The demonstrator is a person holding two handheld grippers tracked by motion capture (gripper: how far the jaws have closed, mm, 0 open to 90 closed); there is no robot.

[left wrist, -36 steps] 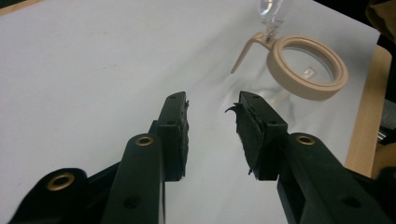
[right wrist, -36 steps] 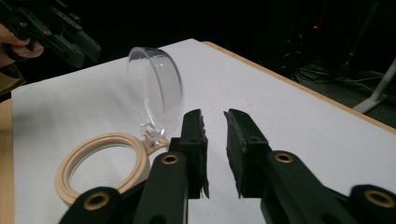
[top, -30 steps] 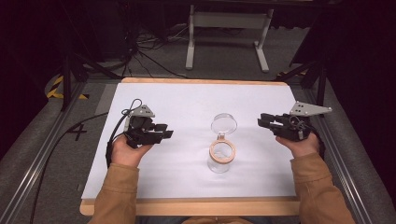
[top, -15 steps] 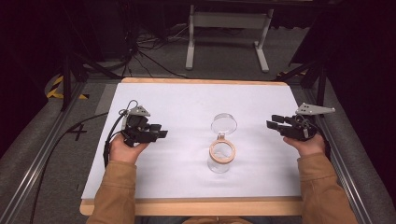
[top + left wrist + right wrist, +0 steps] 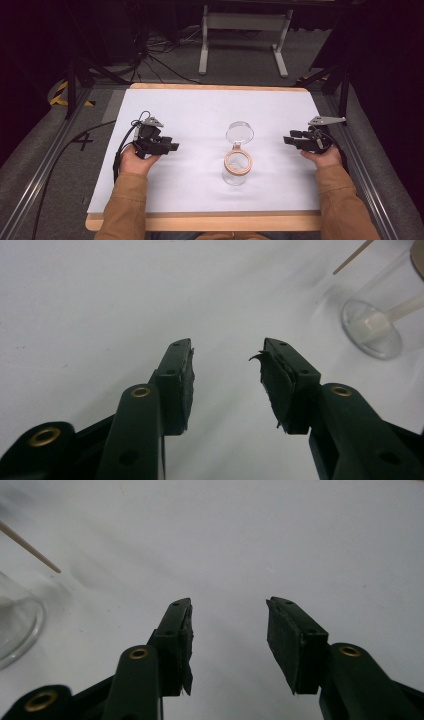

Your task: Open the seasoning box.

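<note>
While flanking clear glass jar [image 5: 236, 170] with wood-rimmed hinged lid, empty.
Left gripper [image 5: 172, 147] at nine o'clock, right gripper [image 5: 287, 140] at three; jaws moderately apart; could topple if bumped.

Overhead looks down; gripper views share jar [image 5: 238, 167].

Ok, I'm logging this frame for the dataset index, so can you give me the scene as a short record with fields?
surface: white table top with a wooden edge
object: clear glass jar standing upright at the centre of the table
jar lid: hinged, swung open, glass lid on the far side of the jar
left gripper: open, empty, left of the jar, apart from it
right gripper: open, empty, right of the jar, apart from it
contact: neither gripper touches the jar
</note>
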